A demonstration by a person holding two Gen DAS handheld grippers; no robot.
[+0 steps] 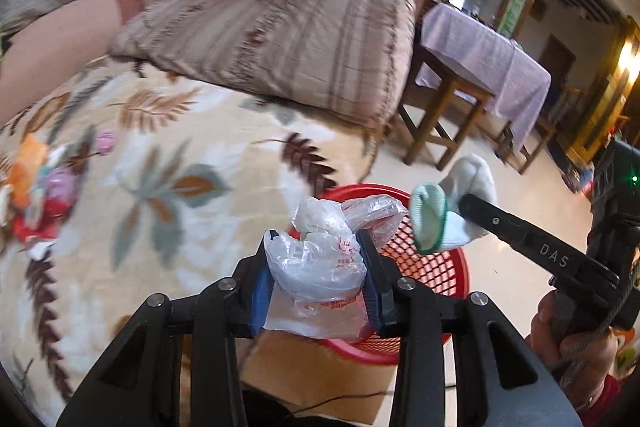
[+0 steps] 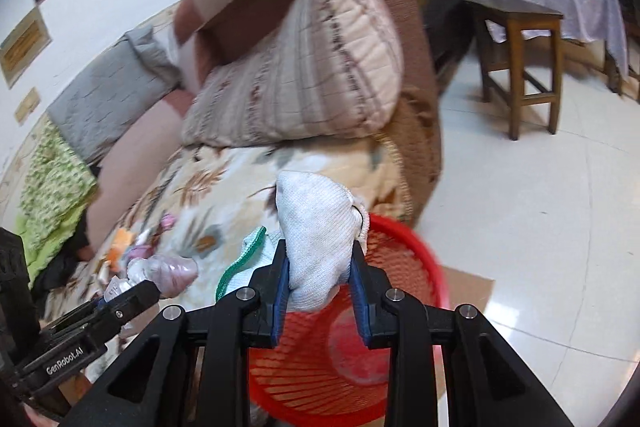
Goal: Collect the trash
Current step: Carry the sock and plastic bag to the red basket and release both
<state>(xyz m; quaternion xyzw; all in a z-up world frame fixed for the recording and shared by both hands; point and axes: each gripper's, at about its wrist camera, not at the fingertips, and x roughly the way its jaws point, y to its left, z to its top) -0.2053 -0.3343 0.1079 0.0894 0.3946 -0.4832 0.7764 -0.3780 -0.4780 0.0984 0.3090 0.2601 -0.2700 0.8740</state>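
Item 1, left gripper (image 1: 316,247): your fingers (image 1: 260,283) are closed on a crumpled clear plastic bag (image 1: 320,263) with red print. It hangs above the near rim of the red basket (image 1: 436,267), which shows just past it at 2 o'clock in the left view.

Item 2, right gripper (image 2: 320,267): fingers clamped on a white sock (image 2: 316,227) with a green cuff. In the right view the sock sits directly over the basket's open mouth, which fills the frame at 6 o'clock.

Item 3, basket: red mesh plastic, standing on the floor against the edge of the bed.

Item 4, remaining litter: a heap of coloured wrappers (image 1: 40,195) lies on the leaf-print blanket (image 1: 168,155), at 9 o'clock in the left view, well apart from the basket.

Step in hand: carrying, both loads arriving at the drop.

Next move, as judged: you likely need only part the right fingers, since the sock is already centred. Bring the left load further over the opening first; the bag is light and may cling to a pad or drift outside the rim. Then return for the heap.
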